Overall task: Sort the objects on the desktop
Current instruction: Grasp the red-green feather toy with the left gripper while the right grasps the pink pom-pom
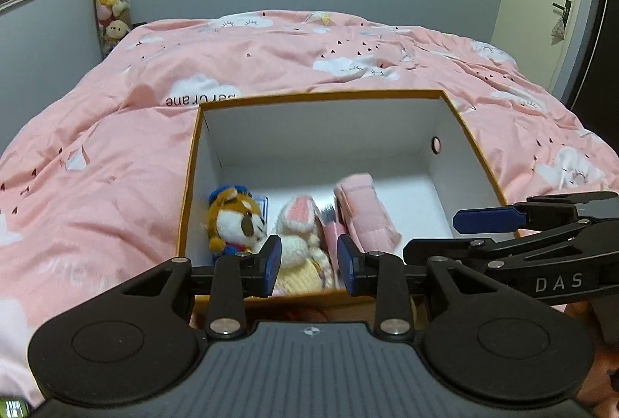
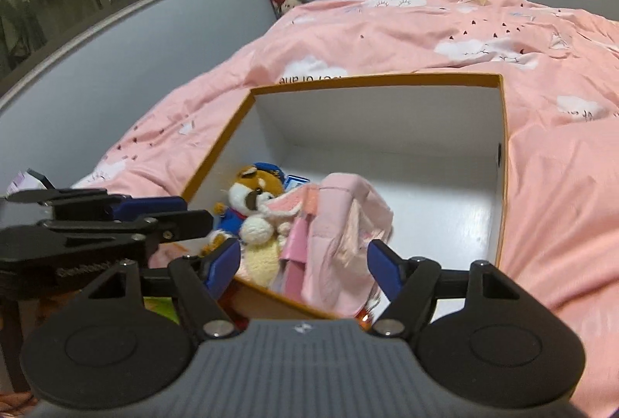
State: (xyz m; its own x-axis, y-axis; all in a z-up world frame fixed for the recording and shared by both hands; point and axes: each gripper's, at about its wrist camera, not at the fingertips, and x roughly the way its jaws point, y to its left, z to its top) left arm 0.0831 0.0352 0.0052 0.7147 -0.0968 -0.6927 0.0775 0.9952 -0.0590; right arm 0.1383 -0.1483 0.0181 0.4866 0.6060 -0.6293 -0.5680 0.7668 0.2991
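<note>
Plush toys lie packed in the near-left corner of the orange-rimmed box on the bed: a fox doll against the left wall, a knitted rabbit beside it, a pink cloth bundle to its right, probably grouped to leave the far half free. Left tongs and right tongs both stand apart and hold nothing, poised above the box's near rim.

"DAS" on right gripper
</note>
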